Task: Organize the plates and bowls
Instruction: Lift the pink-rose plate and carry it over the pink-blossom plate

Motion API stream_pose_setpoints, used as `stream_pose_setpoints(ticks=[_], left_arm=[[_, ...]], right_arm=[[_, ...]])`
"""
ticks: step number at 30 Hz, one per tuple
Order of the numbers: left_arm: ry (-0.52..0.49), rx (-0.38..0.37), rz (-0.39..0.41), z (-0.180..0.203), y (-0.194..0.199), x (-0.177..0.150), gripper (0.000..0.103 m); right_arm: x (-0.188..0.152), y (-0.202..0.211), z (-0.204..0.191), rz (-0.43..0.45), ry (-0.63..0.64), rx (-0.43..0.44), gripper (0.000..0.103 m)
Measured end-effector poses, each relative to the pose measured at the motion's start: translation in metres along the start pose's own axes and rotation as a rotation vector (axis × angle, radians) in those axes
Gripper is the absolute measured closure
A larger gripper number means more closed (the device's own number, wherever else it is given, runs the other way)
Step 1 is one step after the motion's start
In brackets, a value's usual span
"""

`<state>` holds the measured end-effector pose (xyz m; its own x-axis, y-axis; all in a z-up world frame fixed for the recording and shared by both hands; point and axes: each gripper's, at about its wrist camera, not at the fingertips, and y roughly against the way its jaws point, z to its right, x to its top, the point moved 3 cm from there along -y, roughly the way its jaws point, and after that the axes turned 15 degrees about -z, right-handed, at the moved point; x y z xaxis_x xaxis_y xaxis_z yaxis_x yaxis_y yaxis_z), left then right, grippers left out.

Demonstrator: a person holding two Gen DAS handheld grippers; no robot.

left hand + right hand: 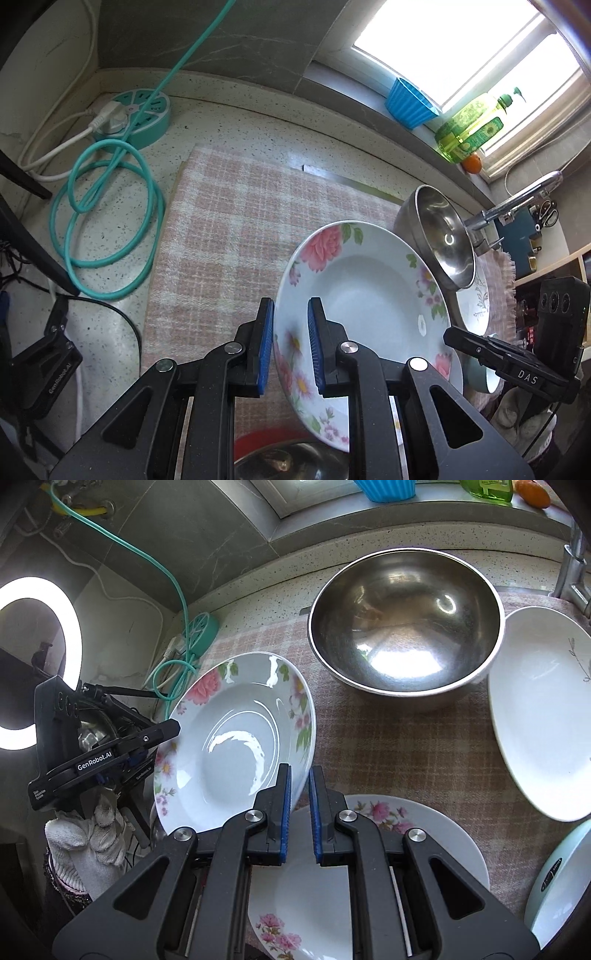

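Note:
A white plate with pink flowers (369,295) hangs tilted above the checked cloth (240,229), held at two sides. My left gripper (291,343) is shut on its left rim. My right gripper (300,805) is shut on the opposite rim of the same plate (236,738). Each gripper shows in the other's view: the right gripper (480,350) and the left gripper (162,734). A second flowered plate (406,834) lies on the cloth under my right gripper. Behind it stands a steel bowl (406,627), with a plain white plate (546,716) to its right.
A pale teal dish (561,878) sits at the right edge. Below the left gripper are a red rim and another steel bowl (288,465). A teal power strip (140,114) and coiled cable (110,221) lie left of the cloth. A faucet (517,203) stands at the right.

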<state>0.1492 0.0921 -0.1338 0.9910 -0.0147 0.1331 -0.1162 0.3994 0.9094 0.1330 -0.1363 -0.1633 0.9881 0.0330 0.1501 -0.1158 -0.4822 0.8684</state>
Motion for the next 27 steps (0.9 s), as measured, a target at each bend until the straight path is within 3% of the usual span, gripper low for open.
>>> stream_pose_setpoints(ticks=[9,20,27], left_arm=[[-0.069,-0.024,-0.004,0.044,0.001,-0.023,0.087],[-0.122,-0.040,-0.079,0.087,-0.026,-0.060,0.087],[-0.176,-0.007,-0.137,0.104,-0.041,-0.078,0.087]], right_arm=[[-0.038,0.029,0.020,0.023,-0.013,-0.009,0.093],[-0.087,0.051,0.057,0.005,-0.045,-0.046,0.093],[-0.110,0.047,0.075,-0.027,-0.070,-0.064,0.093]])
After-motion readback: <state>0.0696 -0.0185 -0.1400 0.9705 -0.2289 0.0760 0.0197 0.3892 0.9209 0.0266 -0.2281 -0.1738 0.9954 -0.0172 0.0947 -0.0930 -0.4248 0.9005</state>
